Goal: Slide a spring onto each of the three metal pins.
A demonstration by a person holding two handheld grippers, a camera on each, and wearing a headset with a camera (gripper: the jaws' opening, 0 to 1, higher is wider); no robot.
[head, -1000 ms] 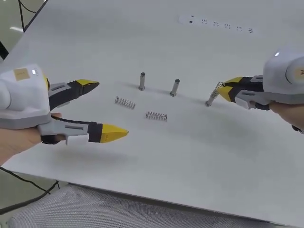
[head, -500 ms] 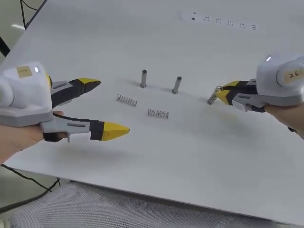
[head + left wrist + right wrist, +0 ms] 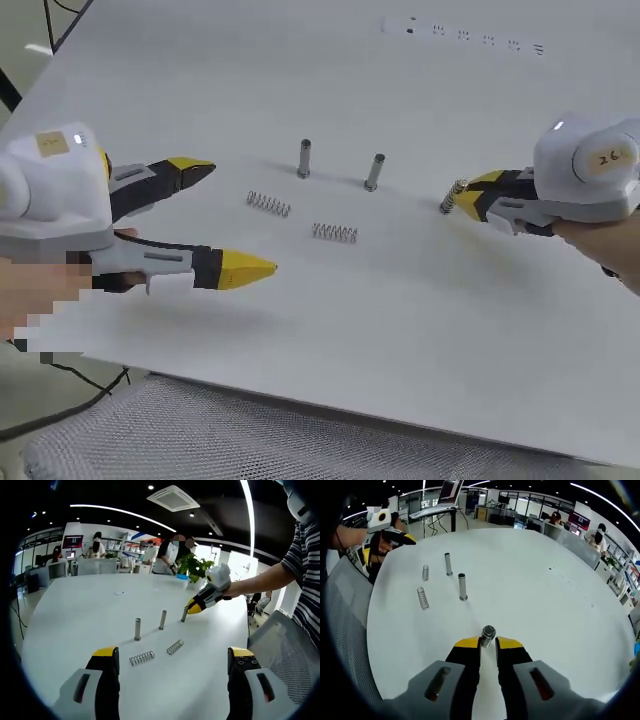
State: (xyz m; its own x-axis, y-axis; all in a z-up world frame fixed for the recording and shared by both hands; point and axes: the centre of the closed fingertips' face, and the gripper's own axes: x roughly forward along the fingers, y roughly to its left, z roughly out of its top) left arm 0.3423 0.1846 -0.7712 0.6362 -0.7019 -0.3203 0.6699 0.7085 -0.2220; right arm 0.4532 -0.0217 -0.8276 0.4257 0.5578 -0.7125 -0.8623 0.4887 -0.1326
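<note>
Holding item one: I am pinching a spring (image 3: 487,634) between the right gripper's (image 3: 487,644) near-closed jaws, over the leaning end pin (image 3: 446,207). Left gripper (image 3: 237,216) is gaping wide, empty. Loose springs (image 3: 268,203) are lying by bare pins (image 3: 304,158). Risk: sideways pressure toppling the end pin.

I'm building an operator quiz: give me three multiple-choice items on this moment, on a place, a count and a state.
1. The left gripper's fingers are: A) shut on a spring B) shut empty C) open
2. How many pins stand bare? A) one B) two C) three
3. Where do the loose springs lie? A) on the table by the bare pins B) in the left gripper C) on one pin
C: fingers apart. B: the third pin carries a spring, in the right gripper. A: both lie flat there.
</note>
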